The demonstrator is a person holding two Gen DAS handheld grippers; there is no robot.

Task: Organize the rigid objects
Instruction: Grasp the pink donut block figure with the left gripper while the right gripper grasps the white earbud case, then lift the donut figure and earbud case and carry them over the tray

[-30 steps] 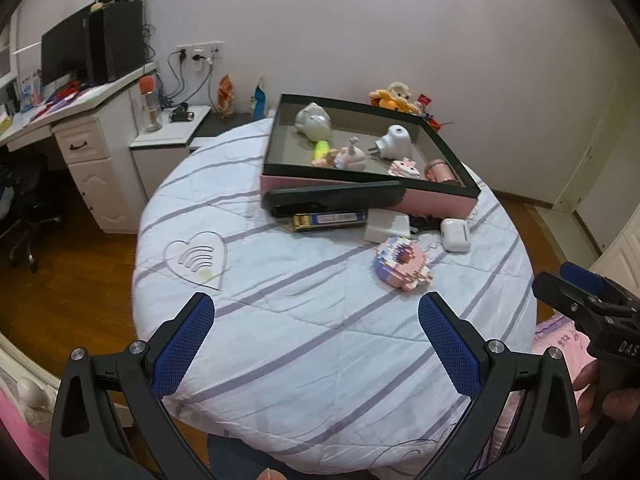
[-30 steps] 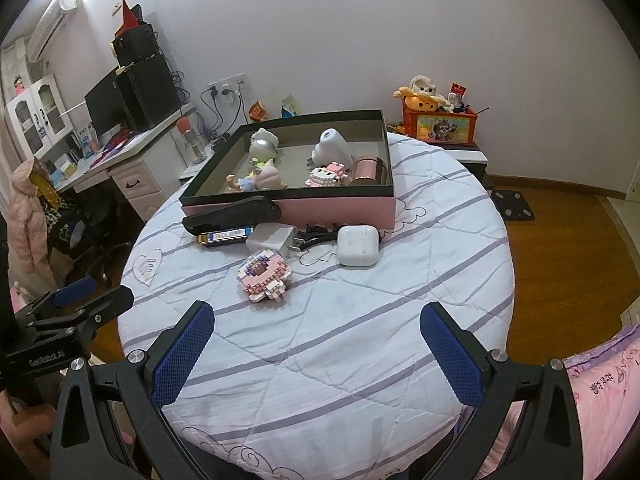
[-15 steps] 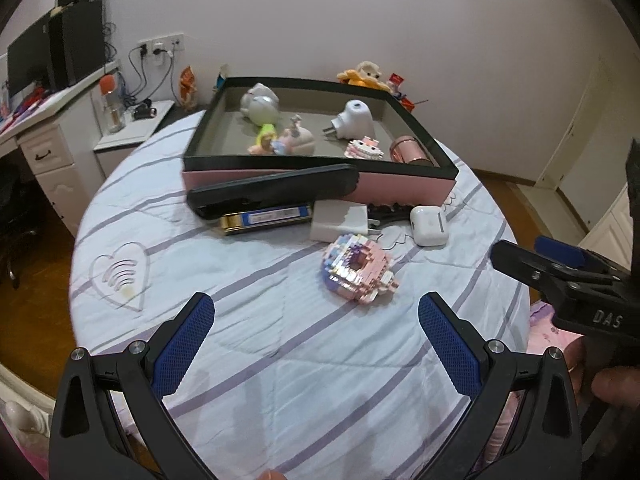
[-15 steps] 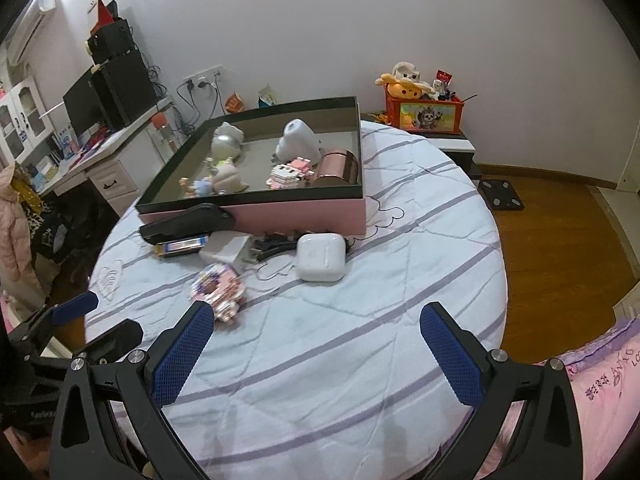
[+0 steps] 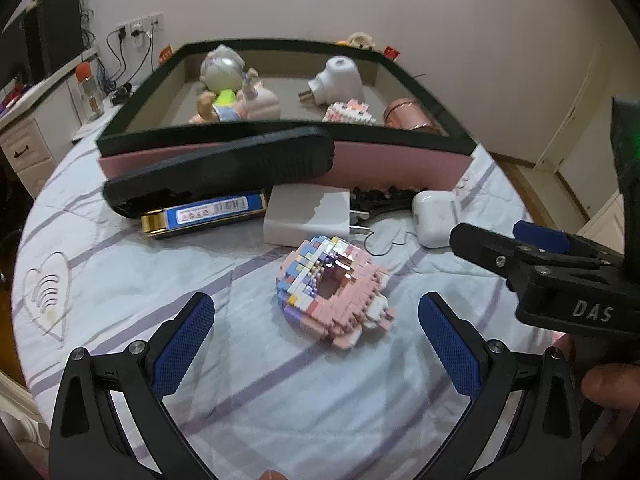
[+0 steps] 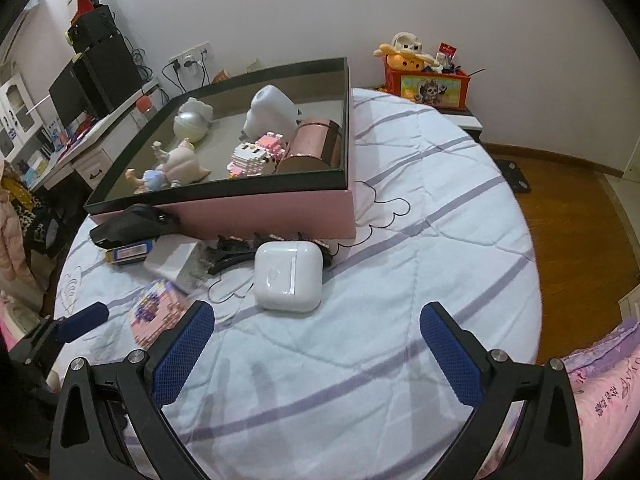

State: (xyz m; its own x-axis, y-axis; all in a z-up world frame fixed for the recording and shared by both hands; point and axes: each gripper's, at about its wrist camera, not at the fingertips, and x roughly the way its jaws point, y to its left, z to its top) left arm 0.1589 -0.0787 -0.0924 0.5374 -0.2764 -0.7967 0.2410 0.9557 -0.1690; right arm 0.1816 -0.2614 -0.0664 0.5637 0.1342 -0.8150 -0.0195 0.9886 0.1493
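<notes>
Left wrist view: pink pastel brick toy (image 5: 334,288) on the striped quilt (image 5: 140,280), both jaws wide, empty.

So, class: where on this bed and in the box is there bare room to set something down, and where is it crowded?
Free: the quilt right of the earbud case, and the box floor's near-left corner. Crowded: the strip before the box, holding black case, charger, clip.

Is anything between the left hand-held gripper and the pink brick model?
Nothing visible. The left hand-held gripper is open, with the pink brick model just ahead on bare bedspread.
</notes>
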